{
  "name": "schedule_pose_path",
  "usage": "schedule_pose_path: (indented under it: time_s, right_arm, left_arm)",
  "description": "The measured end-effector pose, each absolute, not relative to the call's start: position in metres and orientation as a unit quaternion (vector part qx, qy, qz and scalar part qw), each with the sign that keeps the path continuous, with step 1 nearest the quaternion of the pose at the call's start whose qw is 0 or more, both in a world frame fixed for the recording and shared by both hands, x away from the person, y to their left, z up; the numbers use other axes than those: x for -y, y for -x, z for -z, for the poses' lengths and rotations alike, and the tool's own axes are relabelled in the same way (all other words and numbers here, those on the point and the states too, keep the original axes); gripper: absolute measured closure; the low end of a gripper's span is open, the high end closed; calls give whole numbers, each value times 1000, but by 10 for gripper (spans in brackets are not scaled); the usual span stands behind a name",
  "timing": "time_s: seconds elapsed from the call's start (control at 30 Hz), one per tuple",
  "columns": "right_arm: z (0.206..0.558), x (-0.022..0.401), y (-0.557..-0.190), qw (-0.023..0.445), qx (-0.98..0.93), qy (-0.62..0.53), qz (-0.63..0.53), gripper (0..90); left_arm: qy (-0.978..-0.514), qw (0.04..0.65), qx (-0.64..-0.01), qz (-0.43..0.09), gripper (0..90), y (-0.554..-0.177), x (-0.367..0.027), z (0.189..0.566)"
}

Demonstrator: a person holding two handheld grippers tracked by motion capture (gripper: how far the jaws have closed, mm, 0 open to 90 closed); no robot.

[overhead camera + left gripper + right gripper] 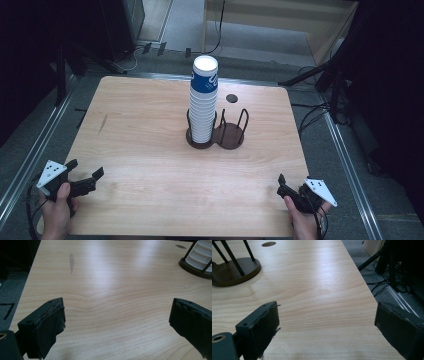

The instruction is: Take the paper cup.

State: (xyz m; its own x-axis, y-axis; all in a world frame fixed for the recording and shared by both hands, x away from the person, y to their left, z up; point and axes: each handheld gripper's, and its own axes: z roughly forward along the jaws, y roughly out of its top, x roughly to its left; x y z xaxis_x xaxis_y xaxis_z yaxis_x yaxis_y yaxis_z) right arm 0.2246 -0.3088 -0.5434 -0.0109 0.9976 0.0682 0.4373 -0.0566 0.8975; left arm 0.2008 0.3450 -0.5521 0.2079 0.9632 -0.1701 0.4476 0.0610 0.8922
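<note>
Toward twelve o'clock on the surface (150, 150), a tall stack of cups (203, 100) fills the left ring of a two-ring holder (216, 135); the right ring stands empty. Left tongs (85, 179) and right tongs (286, 186) rest spread, pinching nothing, near seven and five o'clock. Work looks unstarted. Stack is white, its top cup blue-printed.

cup stack (203, 253) cut off by frame edge, holder (233, 271) cropped
</note>
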Motion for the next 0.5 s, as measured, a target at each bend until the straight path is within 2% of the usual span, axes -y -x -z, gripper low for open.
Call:
schedule_pose_path:
  time_s: [0.27, 0.5]
  right_arm:
    - [532, 299, -226, 345, -588, -601, -418, 58]
    - [515, 285, -232, 342, -589, -589, -435, 61]
  left_arm:
    - [-613, 461, -574, -287, 14, -200, -347, 552]
    - [-625, 453, -566, -289, 14, -201, -344, 552]
